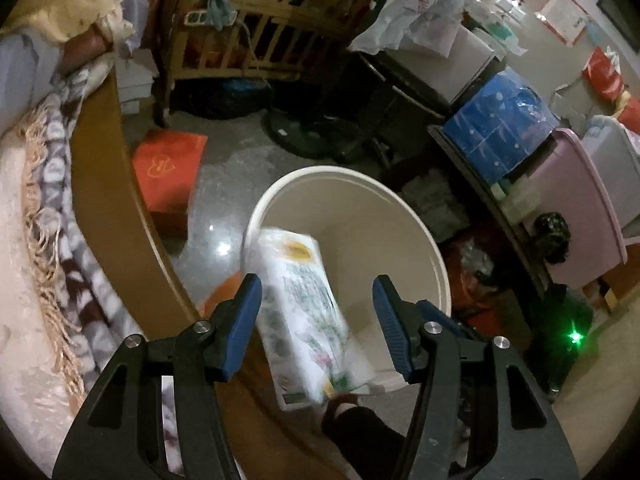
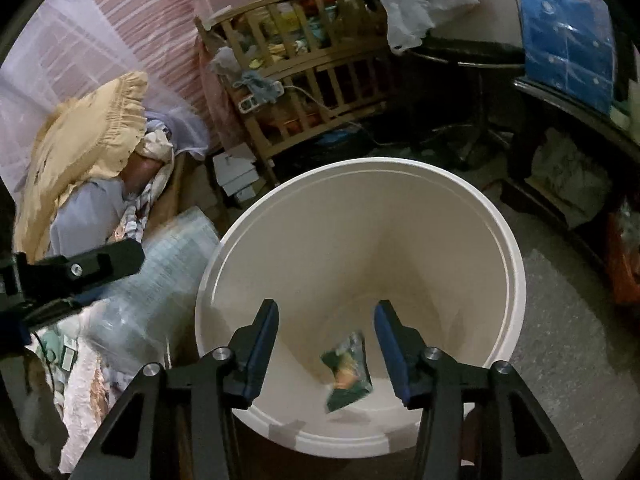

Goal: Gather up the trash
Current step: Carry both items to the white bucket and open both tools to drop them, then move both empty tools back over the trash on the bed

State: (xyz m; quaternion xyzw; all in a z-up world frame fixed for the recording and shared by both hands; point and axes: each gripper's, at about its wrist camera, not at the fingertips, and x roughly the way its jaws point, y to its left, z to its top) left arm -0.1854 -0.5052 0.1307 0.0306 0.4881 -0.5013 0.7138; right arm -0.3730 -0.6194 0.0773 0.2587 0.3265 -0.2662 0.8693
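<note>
1. Over the white bin (image 2: 516, 280), right by the bed (image 1: 24, 240), both grippers are pointing down at the opening.
2. Right gripper (image 2: 326, 344) is partly open with nothing touching its pads. A small green wrapper (image 2: 348, 372) sits blurred between the jaws, inside the bin's mouth, looks like it's dropping in.
3. Left gripper (image 1: 318, 320) is about half open too. A white printed pack (image 1: 308, 316) is tilted between the jaws; it seems loose, not pinched, though the blur makes that hard to call. It lies across the bin's near rim, top end leaning in, bottom end hanging out.
4. Risk, imo: the pack's low end is outside the rim, so it could tip back and land on the floor beside the bin.
5. Also the bin looks light, so a bump from either gripper on the rim might shove or topple it.
</note>
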